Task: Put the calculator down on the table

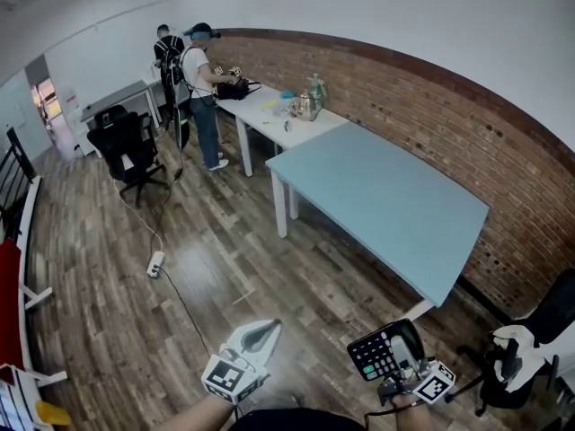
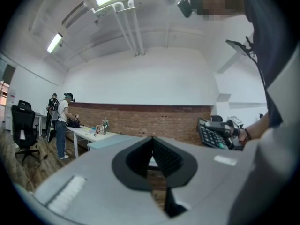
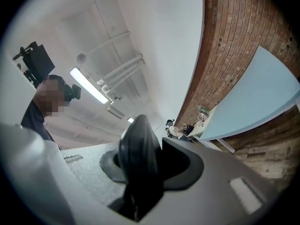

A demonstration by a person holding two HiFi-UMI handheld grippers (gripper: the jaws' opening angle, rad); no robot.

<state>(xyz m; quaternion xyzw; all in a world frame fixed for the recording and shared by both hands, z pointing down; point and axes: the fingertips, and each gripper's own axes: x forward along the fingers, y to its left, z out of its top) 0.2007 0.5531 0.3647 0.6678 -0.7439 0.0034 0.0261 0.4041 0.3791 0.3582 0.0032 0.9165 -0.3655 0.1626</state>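
Black calculator [image 1: 374,356] is sitting clamped in the right gripper [image 1: 402,344], hovering just off the near end of the pale-blue table [image 1: 386,196]; left gripper [image 1: 268,329] is pinching together on nothing.

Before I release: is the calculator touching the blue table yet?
Apart. Head view shows the calculator, held in the right tool, over wood floor, short of the table's near corner.

Office: tables [image 1: 386,200], swivel chairs [image 1: 126,151]
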